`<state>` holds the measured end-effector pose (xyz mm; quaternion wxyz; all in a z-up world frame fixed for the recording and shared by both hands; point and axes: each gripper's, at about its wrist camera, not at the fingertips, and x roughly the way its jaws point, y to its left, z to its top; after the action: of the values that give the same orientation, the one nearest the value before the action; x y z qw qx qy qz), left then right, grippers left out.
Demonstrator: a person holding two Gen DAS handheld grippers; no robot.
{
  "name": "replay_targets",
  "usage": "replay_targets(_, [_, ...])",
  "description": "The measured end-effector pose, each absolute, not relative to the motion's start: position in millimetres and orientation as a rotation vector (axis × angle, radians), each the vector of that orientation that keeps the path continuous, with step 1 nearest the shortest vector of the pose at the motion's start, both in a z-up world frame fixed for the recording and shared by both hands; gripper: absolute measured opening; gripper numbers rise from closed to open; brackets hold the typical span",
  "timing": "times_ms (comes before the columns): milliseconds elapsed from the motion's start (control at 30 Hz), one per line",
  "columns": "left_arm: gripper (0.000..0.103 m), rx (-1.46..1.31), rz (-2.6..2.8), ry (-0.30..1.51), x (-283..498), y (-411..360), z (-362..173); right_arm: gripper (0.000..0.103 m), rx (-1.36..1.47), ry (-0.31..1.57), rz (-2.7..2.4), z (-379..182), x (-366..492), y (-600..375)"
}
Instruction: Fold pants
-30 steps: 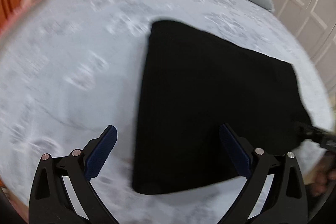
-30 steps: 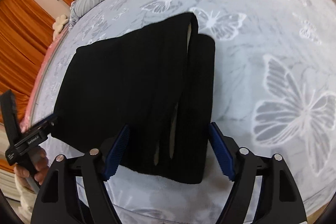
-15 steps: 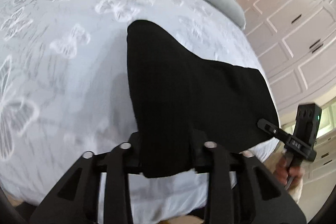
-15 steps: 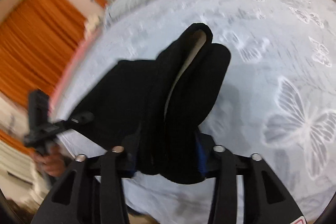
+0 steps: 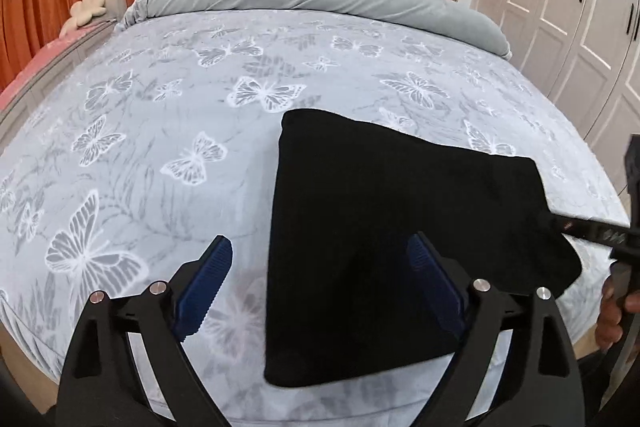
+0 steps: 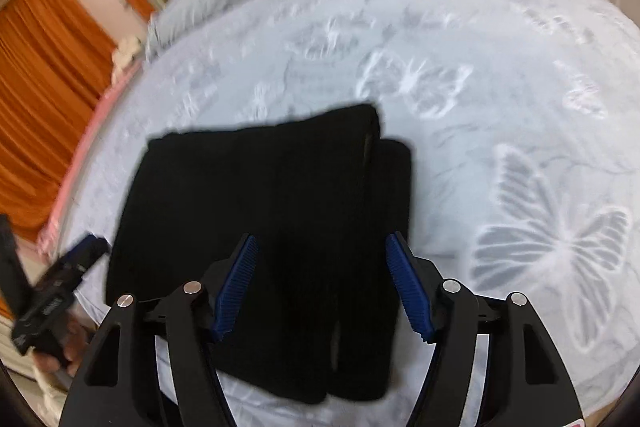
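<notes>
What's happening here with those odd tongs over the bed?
A person is folding black pants on a butterfly-print bed, using a hand-held tool in each hand. Both the left tongs and the right tongs are open and hold nothing. The pants lie flat in a folded bundle near the bed's edge.

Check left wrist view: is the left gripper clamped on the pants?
No. The left gripper is open, its blue pads apart over the black pants.

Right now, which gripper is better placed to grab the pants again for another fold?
Probably the right gripper: its open jaws straddle the near edge of the folded black pants. The left gripper is open too, but one jaw sits off the fabric over the bedsheet.
</notes>
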<state>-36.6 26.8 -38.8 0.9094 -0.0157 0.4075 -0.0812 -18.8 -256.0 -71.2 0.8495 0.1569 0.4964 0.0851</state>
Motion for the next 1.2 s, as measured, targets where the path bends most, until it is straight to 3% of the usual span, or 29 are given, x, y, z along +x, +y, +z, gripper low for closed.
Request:
replay_targets(33, [0.087, -0.029, -0.161, 0.850, -32.9, 24.5, -40.8, 0.030, 0.264, 1.038, 0.153, -71.8, -16.1, -245.2])
replay_targets(67, [0.087, -0.024, -0.156, 0.861, -28.4, 23.6, -43.2, 0.022, 0.230, 1.025, 0.149, -69.2, -16.4, -241.8])
replay_targets(100, [0.087, -0.015, -0.147, 0.870, -24.4, 22.0, -46.2, 0.007, 0.197, 0.992, 0.142, -59.4, -21.3, -237.6])
replay_targets(200, [0.088, 0.029, -0.117, 0.866, -25.9, 12.2, -51.3, 0.007, 0.256, 0.911, 0.189, -36.0, -38.4, -252.2])
replay_targets(333, [0.088, 0.077, -0.093, 0.875, -22.6, 7.9, -60.0, 0.011, 0.167, 1.038, 0.080, -72.2, -26.2, -260.6])
replay_targets(667, [0.090, 0.088, -0.058, 0.892, -18.5, 7.3, -65.8, 0.012, 0.167, 0.800, 0.179, -23.7, -51.1, -244.8])
replay_targets(800, [0.090, 0.099, -0.056, 0.898, -17.9, 4.3, -68.6, 0.012, 0.051, 0.882, 0.163, -41.4, -42.2, -224.3])
replay_targets(900, [0.092, 0.103, -0.058, 0.899, -17.9, 4.9, -69.0, 0.019, 0.111, 1.003, 0.088, -66.5, -33.0, -243.2])
replay_targets(1000, [0.093, 0.108, -0.052, 0.898, -17.7, 5.6, -69.1, 0.027, 0.160, 0.940, 0.036, -48.6, -41.1, -260.5])
replay_targets(1200, [0.093, 0.107, -0.053, 0.902, -17.3, 7.6, -70.4, 0.028, 0.255, 0.729, 0.155, -5.1, -52.7, -257.1])
